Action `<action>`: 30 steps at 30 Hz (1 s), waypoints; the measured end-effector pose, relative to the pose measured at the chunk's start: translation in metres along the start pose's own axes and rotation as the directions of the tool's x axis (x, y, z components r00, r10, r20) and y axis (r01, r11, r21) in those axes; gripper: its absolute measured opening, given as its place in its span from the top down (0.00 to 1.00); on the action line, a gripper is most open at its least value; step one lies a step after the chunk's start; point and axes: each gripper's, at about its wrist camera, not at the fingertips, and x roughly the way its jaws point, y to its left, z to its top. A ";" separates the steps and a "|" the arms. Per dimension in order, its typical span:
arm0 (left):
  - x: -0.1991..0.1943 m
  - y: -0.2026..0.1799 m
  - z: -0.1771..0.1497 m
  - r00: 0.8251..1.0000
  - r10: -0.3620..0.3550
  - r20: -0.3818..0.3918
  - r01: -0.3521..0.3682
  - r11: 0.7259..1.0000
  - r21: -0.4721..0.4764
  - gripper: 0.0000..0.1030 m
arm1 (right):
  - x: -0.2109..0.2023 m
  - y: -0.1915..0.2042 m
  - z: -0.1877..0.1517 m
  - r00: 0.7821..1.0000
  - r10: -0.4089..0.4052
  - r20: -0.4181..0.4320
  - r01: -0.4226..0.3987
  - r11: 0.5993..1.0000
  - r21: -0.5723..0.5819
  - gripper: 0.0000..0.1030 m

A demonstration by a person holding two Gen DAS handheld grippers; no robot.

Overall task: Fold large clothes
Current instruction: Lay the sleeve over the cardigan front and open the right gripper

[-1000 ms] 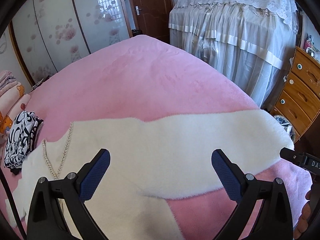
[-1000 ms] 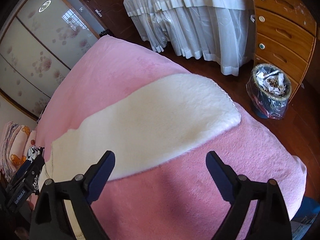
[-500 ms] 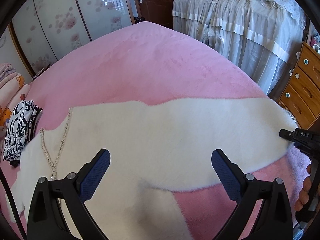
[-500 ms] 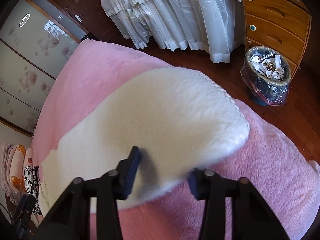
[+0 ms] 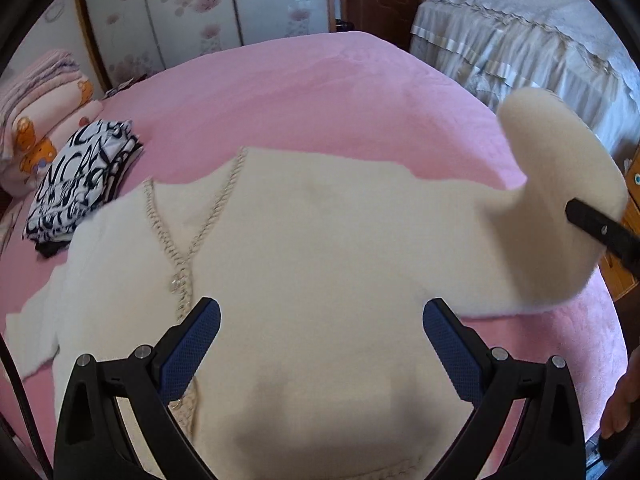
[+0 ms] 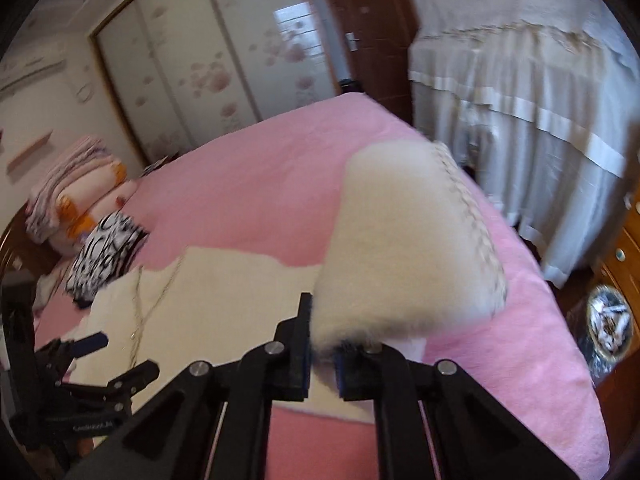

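A large white fluffy cardigan (image 5: 320,248) with braided trim lies spread on the pink bed (image 5: 312,92). My left gripper (image 5: 320,344) is open and hovers over the garment's body, holding nothing. My right gripper (image 6: 322,354) is shut on the end of the right sleeve (image 6: 404,248) and holds it lifted off the bed. The raised sleeve (image 5: 560,184) and a right gripper finger (image 5: 600,230) show at the right of the left wrist view. The left gripper (image 6: 96,364) shows low at the left of the right wrist view.
A folded black-and-white garment (image 5: 80,184) lies at the bed's left, near stacked pink blankets (image 5: 44,96). A white-draped piece of furniture (image 5: 532,48) stands at the back right. A wooden dresser (image 6: 624,264) and a bin (image 6: 610,320) stand to the right of the bed.
My right gripper closed on the sleeve end and raised it off the bed toward the garment's body. My left gripper moved forward over the body and stayed open.
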 end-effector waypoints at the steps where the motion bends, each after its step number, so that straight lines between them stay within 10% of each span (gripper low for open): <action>1: 0.002 0.017 -0.006 1.000 0.000 -0.014 0.000 1.000 -0.026 0.02 | 0.012 0.016 -0.007 0.999 0.023 -0.031 -0.024 0.999 -0.028 0.92; 8: 0.030 0.064 -0.041 0.981 -0.124 -0.148 0.114 0.991 -0.076 0.02 | 0.086 0.082 -0.079 0.952 -0.046 -0.302 -0.013 0.981 -0.192 0.71; 19: 0.067 0.029 -0.040 0.879 -0.426 -0.217 0.392 0.902 -0.182 0.04 | 0.017 0.062 -0.085 0.977 0.009 -0.213 -0.028 0.996 -0.085 0.43; 24: 0.100 0.016 -0.045 0.820 -0.501 -0.278 0.436 0.860 -0.266 0.64 | 0.008 0.052 -0.101 0.974 0.011 -0.226 -0.016 1.000 -0.018 0.43; 26: 0.104 0.009 -0.040 0.824 -0.490 -0.285 0.426 0.867 -0.260 0.85 | 0.008 0.049 -0.109 0.971 0.008 -0.240 -0.007 1.000 0.003 0.43; 30: 0.076 -0.006 -0.014 0.886 -0.414 -0.210 0.402 0.910 -0.100 0.87 | 0.011 0.041 -0.117 0.964 -0.012 -0.265 0.019 0.999 0.027 0.43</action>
